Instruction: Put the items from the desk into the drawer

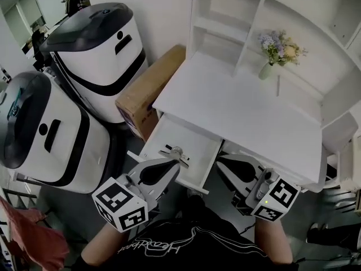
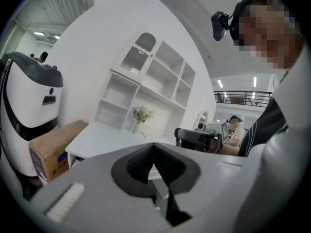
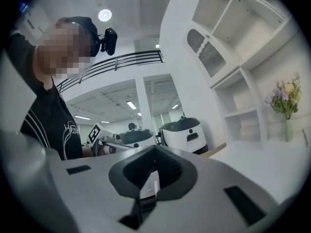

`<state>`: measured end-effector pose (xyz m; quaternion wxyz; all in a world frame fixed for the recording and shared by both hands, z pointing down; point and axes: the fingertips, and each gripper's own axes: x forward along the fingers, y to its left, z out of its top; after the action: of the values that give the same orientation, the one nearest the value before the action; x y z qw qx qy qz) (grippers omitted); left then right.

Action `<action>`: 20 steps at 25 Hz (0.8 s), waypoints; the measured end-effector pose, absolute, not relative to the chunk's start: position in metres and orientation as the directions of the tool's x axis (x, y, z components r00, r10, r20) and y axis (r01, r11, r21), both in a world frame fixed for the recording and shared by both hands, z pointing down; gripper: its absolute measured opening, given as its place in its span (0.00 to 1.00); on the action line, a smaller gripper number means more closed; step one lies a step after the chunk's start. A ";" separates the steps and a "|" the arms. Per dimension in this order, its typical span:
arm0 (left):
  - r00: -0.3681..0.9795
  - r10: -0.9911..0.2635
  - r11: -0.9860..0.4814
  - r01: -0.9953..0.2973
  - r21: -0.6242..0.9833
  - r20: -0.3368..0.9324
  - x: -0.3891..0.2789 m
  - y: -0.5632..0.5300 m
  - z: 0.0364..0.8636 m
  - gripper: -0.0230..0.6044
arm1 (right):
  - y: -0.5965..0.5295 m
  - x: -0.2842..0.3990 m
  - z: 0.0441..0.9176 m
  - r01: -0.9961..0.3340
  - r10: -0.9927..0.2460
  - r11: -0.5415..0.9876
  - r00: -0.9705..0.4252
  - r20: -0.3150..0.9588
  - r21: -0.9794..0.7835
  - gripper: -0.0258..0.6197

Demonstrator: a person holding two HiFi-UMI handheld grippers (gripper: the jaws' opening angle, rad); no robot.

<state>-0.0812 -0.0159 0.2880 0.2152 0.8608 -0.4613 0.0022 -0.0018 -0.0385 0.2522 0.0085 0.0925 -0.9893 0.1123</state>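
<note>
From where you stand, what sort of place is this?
Probably a robotics test hall staged as a home corner: a white desk with shelves and a vase of purple flowers stand beside two big white-and-black rounded machines.

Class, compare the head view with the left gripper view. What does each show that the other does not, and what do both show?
Head view only: the inside of the open drawer, and the left gripper seen from above with its marker cube.
Left gripper view only: the camera on the person's head, a railing and a seated person far behind.
Both: the white desk, the vase of flowers, the cardboard box, the shelves and the right gripper.
</note>
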 end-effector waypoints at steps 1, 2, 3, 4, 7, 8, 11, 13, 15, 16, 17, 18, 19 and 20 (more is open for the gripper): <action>0.578 -0.791 -0.489 -0.794 0.362 0.199 -0.079 -0.013 0.285 0.05 | -0.032 -0.003 0.251 -0.180 -0.175 0.960 -0.984 0.043 -0.214 0.05; 0.580 -0.791 -0.492 -0.793 0.359 0.196 -0.078 -0.010 0.283 0.05 | -0.026 -0.004 0.250 -0.177 -0.171 0.961 -0.984 0.045 -0.212 0.05; 0.581 -0.791 -0.494 -0.792 0.358 0.195 -0.078 -0.009 0.281 0.05 | -0.022 -0.005 0.249 -0.175 -0.171 0.960 -0.985 0.040 -0.218 0.05; 0.580 -0.791 -0.494 -0.793 0.357 0.194 -0.078 -0.007 0.279 0.05 | -0.019 -0.004 0.248 -0.175 -0.172 0.957 -0.985 0.031 -0.230 0.05; 0.582 -0.790 -0.498 -0.792 0.352 0.192 -0.076 -0.006 0.277 0.05 | -0.018 -0.001 0.249 -0.190 -0.192 0.949 -0.981 0.019 -0.253 0.05; 0.585 -0.788 -0.501 -0.790 0.352 0.192 -0.075 -0.006 0.277 0.05 | -0.017 0.001 0.250 -0.197 -0.198 0.947 -0.980 0.023 -0.255 0.05; 0.591 -0.784 -0.507 -0.786 0.353 0.191 -0.073 -0.007 0.278 0.05 | -0.017 0.003 0.256 -0.207 -0.205 0.942 -0.978 0.035 -0.263 0.05; 0.592 -0.783 -0.507 -0.785 0.356 0.191 -0.072 -0.008 0.280 0.05 | -0.016 0.004 0.260 -0.209 -0.204 0.941 -0.978 0.045 -0.265 0.05; 0.596 -0.779 -0.510 -0.782 0.359 0.192 -0.071 -0.008 0.282 0.05 | -0.015 0.003 0.264 -0.208 -0.200 0.941 -0.978 0.057 -0.267 0.05; 0.599 -0.777 -0.512 -0.780 0.360 0.194 -0.071 -0.008 0.284 0.05 | -0.015 0.002 0.266 -0.209 -0.199 0.941 -0.978 0.065 -0.265 0.05; 0.601 -0.775 -0.512 -0.779 0.363 0.195 -0.071 -0.008 0.286 0.05 | -0.015 0.002 0.268 -0.209 -0.197 0.942 -0.978 0.072 -0.264 0.05; 0.601 -0.775 -0.511 -0.778 0.366 0.197 -0.072 -0.007 0.288 0.05 | -0.015 0.001 0.270 -0.208 -0.195 0.942 -0.978 0.077 -0.263 0.05; 0.599 -0.775 -0.507 -0.778 0.371 0.199 -0.073 -0.008 0.289 0.05 | -0.015 -0.001 0.272 -0.207 -0.192 0.942 -0.978 0.081 -0.265 0.05; 0.597 -0.777 -0.502 -0.779 0.376 0.201 -0.074 -0.008 0.291 0.05 | -0.016 -0.002 0.273 -0.205 -0.190 0.941 -0.978 0.083 -0.269 0.05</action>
<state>-0.0738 -0.0081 0.2909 0.2182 0.8665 -0.4489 0.0030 -0.0019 -0.0159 0.2734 0.0280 0.1004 -0.9847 0.1394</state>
